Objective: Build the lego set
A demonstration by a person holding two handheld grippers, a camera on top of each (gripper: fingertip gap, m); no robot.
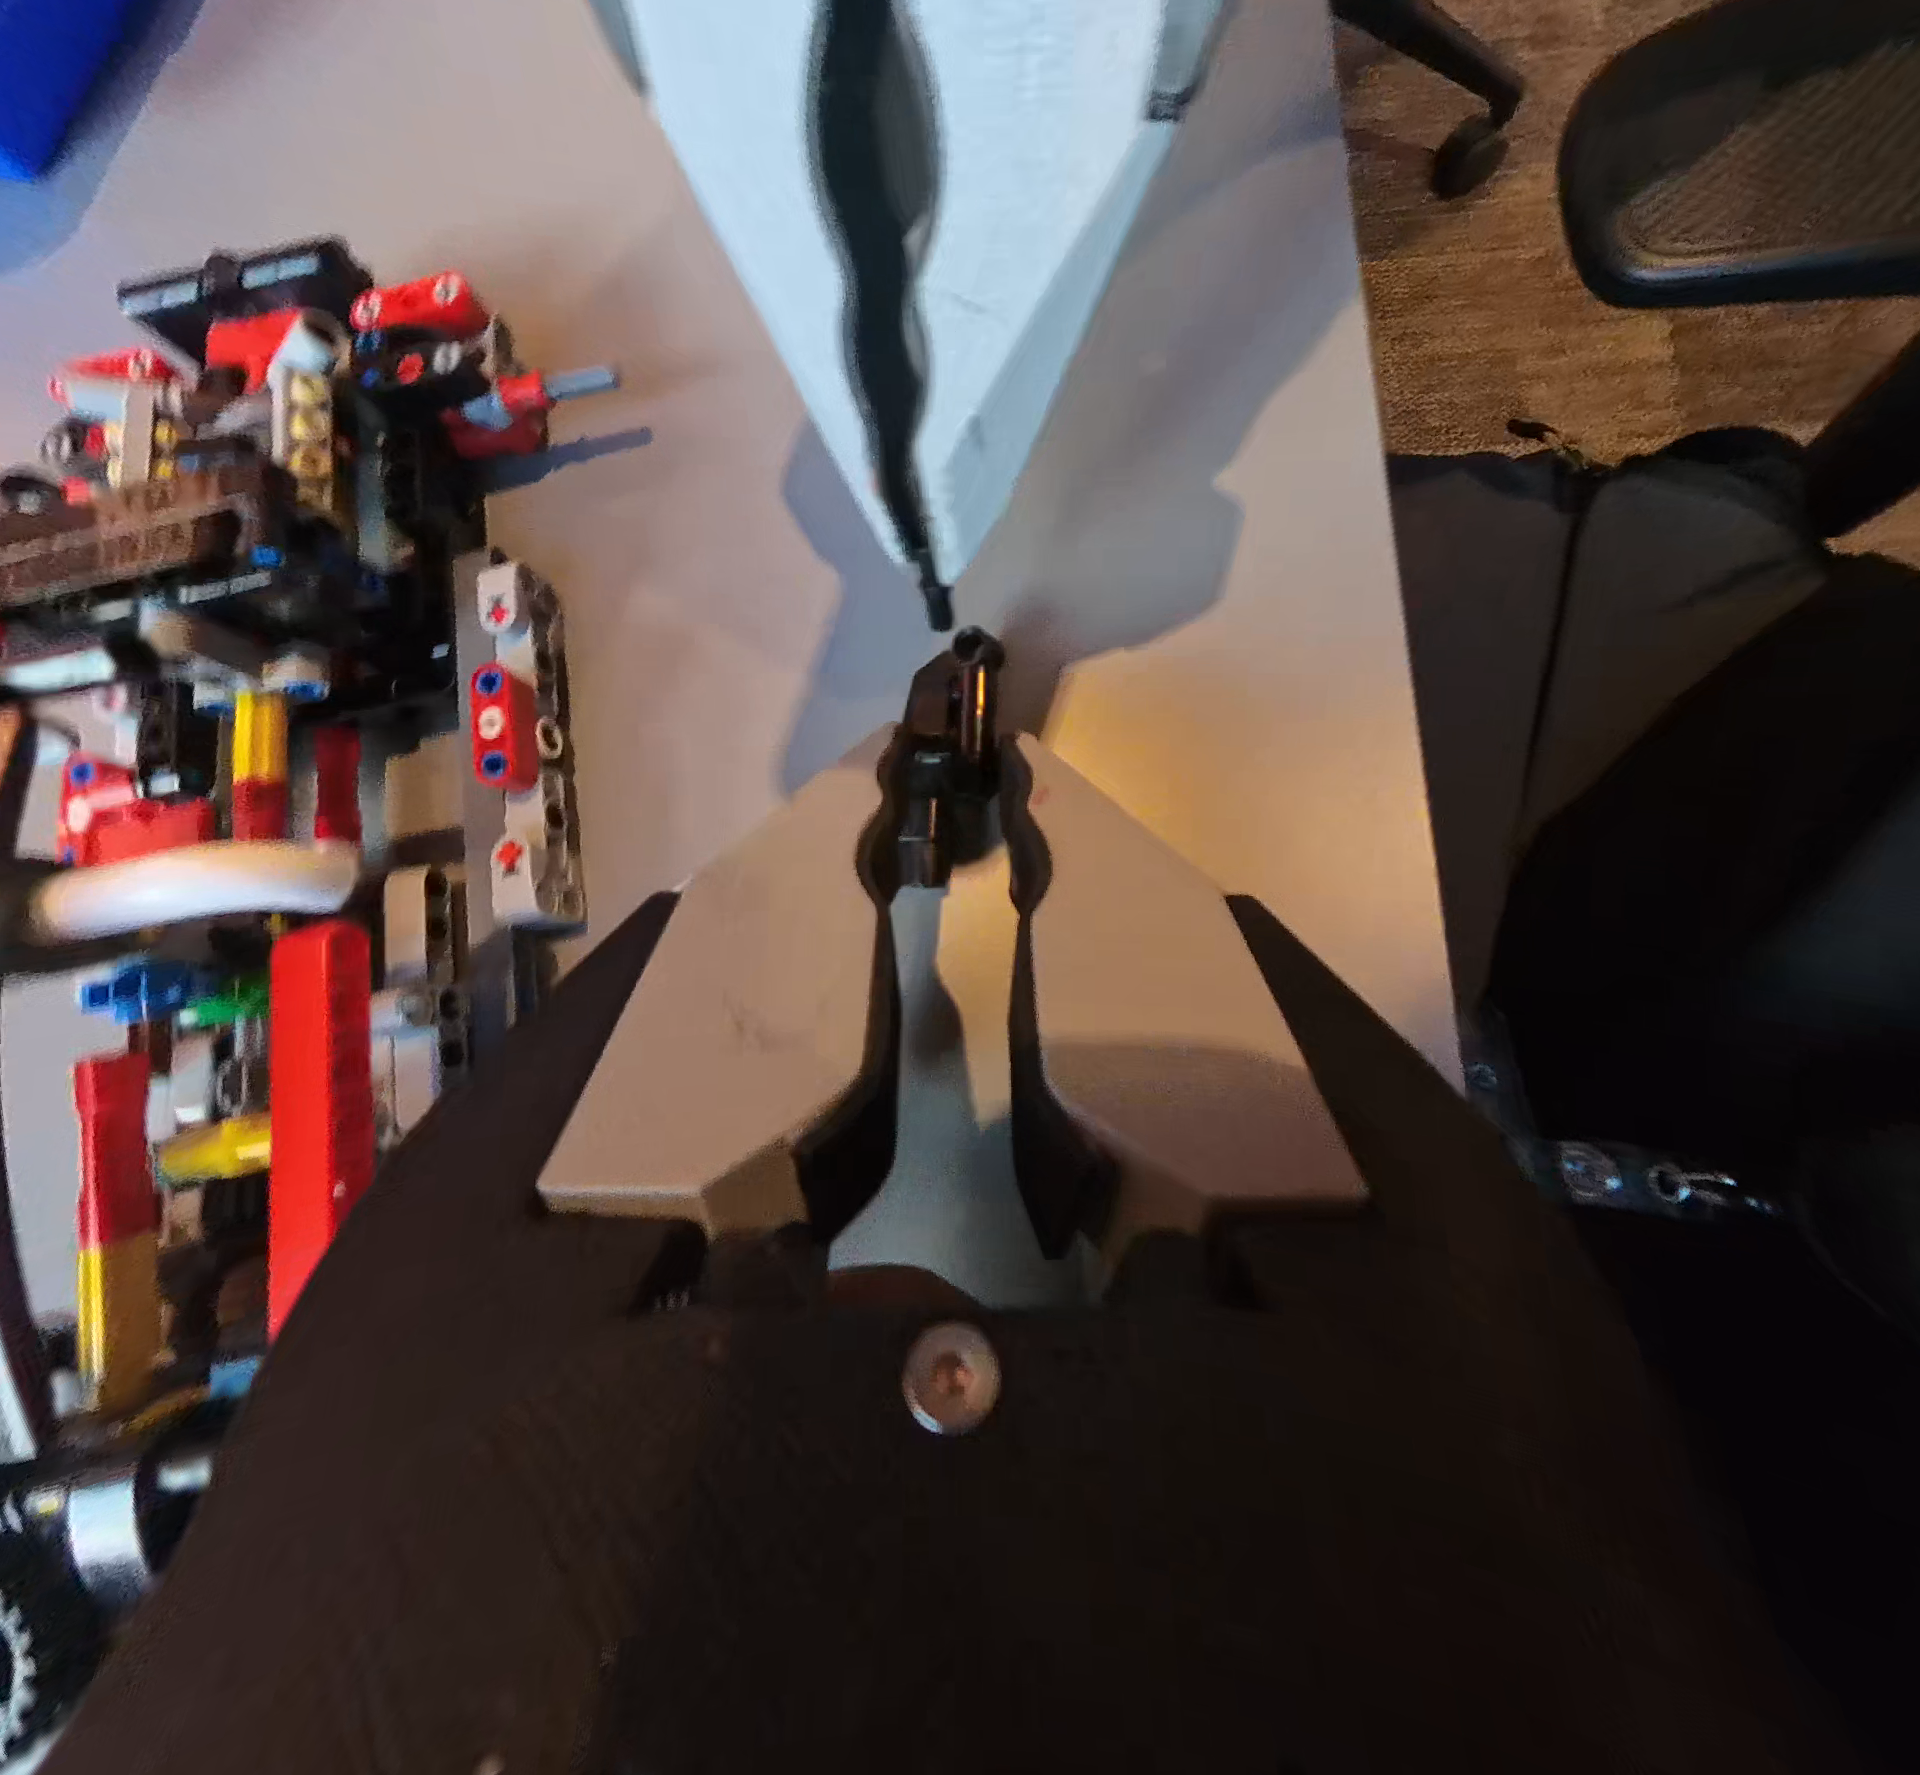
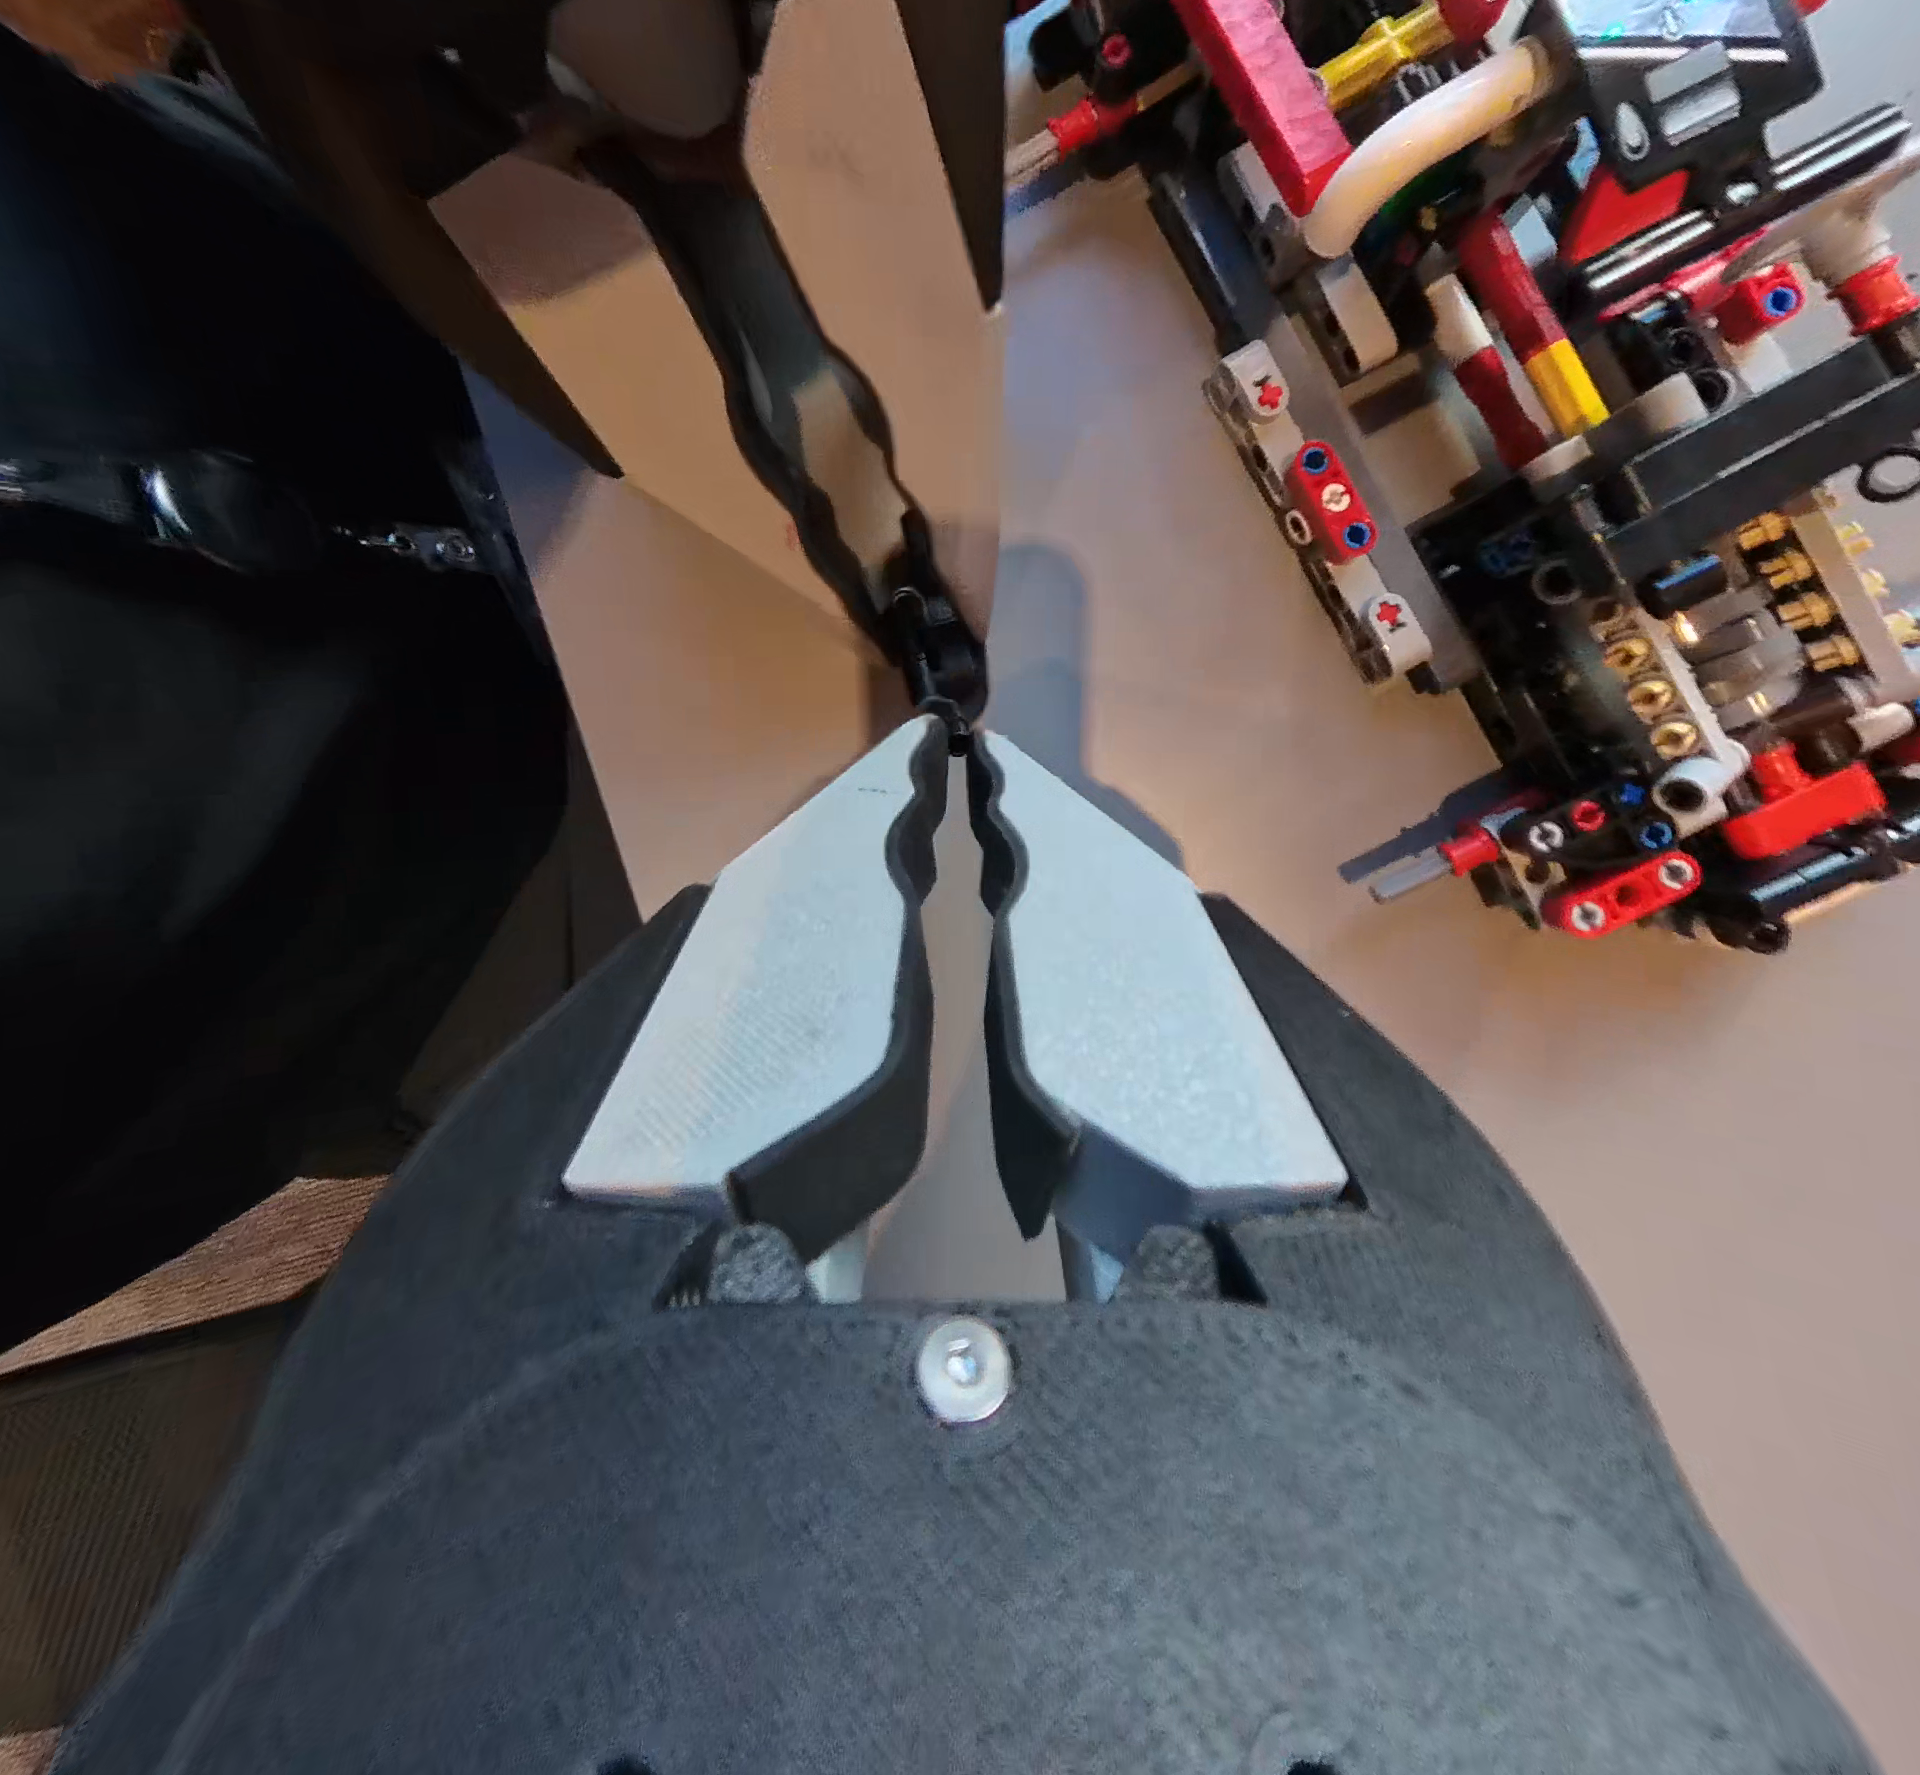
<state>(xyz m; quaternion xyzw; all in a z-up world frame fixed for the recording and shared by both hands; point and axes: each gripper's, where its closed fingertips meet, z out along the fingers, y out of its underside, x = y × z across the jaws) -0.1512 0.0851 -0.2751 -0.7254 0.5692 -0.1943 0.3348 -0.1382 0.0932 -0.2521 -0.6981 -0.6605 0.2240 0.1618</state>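
My left gripper (image 1: pixel 956 775) is shut on a small black Lego connector (image 1: pixel 954 749) that sticks out past its tips, above the table. My right gripper (image 2: pixel 961 751) is shut on a thin black pin (image 2: pixel 957 738) at its very tips. The two grippers face each other tip to tip. In the left wrist view the right gripper (image 1: pixel 928 572) comes from the top, and its pin (image 1: pixel 938 605) ends just short of the connector's hole. In the right wrist view the left gripper (image 2: pixel 914 587) holds the connector (image 2: pixel 932 636). The partly built Lego vehicle (image 1: pixel 260 738) (image 2: pixel 1558 375) lies beside them.
The light table (image 1: pixel 1247 790) ends at an edge to the right in the left wrist view. Beyond it are a black office chair (image 1: pixel 1745 146) and a dark bag or garment (image 1: pixel 1714 894). A blue box (image 1: pixel 73 11) sits at the table's far left. The tips of both grippers are at nearly the same place.
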